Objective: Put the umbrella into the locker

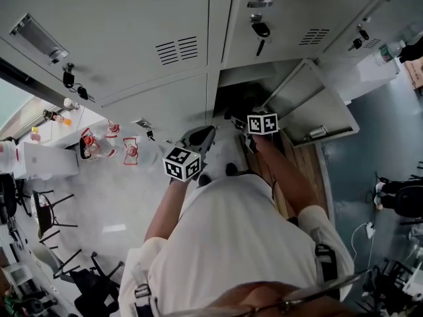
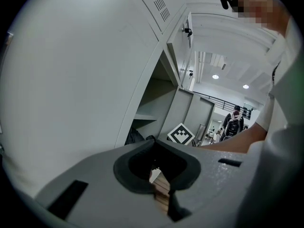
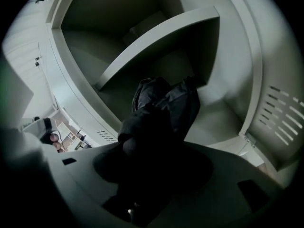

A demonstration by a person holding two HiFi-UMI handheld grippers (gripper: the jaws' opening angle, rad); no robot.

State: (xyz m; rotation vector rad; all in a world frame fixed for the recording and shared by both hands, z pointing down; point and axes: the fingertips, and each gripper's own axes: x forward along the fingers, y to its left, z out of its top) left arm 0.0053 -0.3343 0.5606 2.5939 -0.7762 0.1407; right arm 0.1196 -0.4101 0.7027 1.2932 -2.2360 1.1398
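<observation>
The black folded umbrella [image 3: 164, 108] sticks out from my right gripper [image 3: 156, 144], whose jaws are shut on its near end. Its far end reaches into the open locker [image 3: 95, 51], below the shelf [image 3: 156, 37]. In the head view my right gripper [image 1: 250, 129] is at the mouth of the open locker [image 1: 228, 78], whose door [image 1: 310, 107] is swung out to the right. My left gripper [image 1: 198, 139] hangs just left of the opening, in front of the closed locker door [image 1: 158, 104]. Its jaws [image 2: 154, 146] are shut with nothing between them.
Closed grey lockers with keys [image 1: 261, 30] fill the wall above and to both sides. A white table with bottles [image 1: 99, 144] and chairs [image 1: 53, 216] stand at the left. A wooden floor strip [image 1: 304, 170] lies under the open door. People [image 2: 235, 120] stand far off.
</observation>
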